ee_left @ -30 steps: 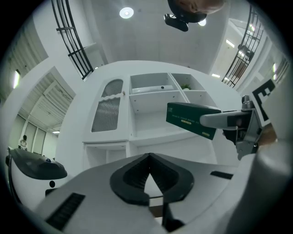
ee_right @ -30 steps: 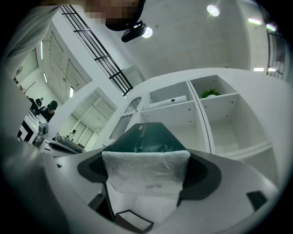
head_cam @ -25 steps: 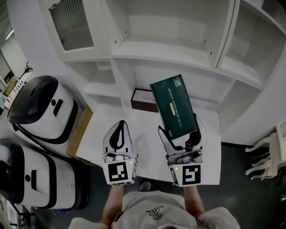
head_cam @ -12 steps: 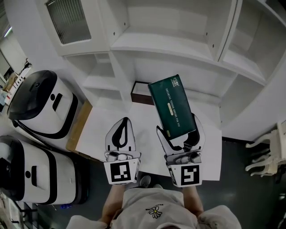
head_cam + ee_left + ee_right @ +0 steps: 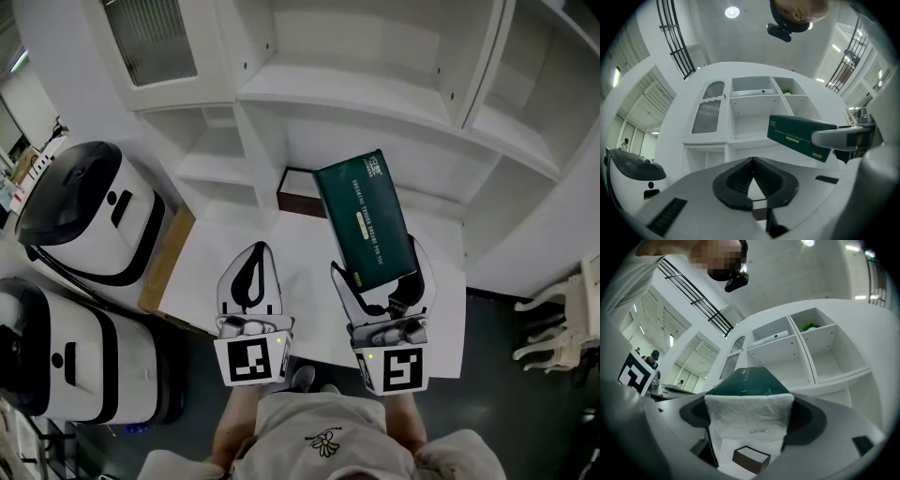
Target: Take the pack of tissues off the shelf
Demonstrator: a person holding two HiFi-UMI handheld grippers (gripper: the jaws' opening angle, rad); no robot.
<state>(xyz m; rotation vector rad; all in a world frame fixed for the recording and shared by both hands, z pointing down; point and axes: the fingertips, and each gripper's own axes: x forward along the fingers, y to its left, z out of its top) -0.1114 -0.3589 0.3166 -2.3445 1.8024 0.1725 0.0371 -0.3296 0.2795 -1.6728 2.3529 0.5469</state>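
A dark green pack of tissues [image 5: 366, 220] with gold print is clamped at its near end between the jaws of my right gripper [image 5: 382, 274], above the white table [image 5: 291, 281] in front of the shelf unit [image 5: 375, 103]. In the right gripper view the pack [image 5: 751, 383] fills the gap, its white tissue end [image 5: 747, 416] towards the camera. To the left my left gripper [image 5: 255, 258] is shut, with nothing in it. Its jaws [image 5: 752, 164] meet at the tips in the left gripper view. There the pack [image 5: 799, 136] shows to the right, off the shelf.
A small brown open box [image 5: 300, 208] sits at the table's back edge under the lowest shelf. Two white and black machines [image 5: 84, 216] stand on the floor to the left. A white chair [image 5: 562, 328] is at the right. The shelf compartments look bare apart from a green plant [image 5: 811, 326].
Almost nothing. The right gripper keeps its hold on the pack, which sits slightly higher in the head view. The left gripper stays shut in place.
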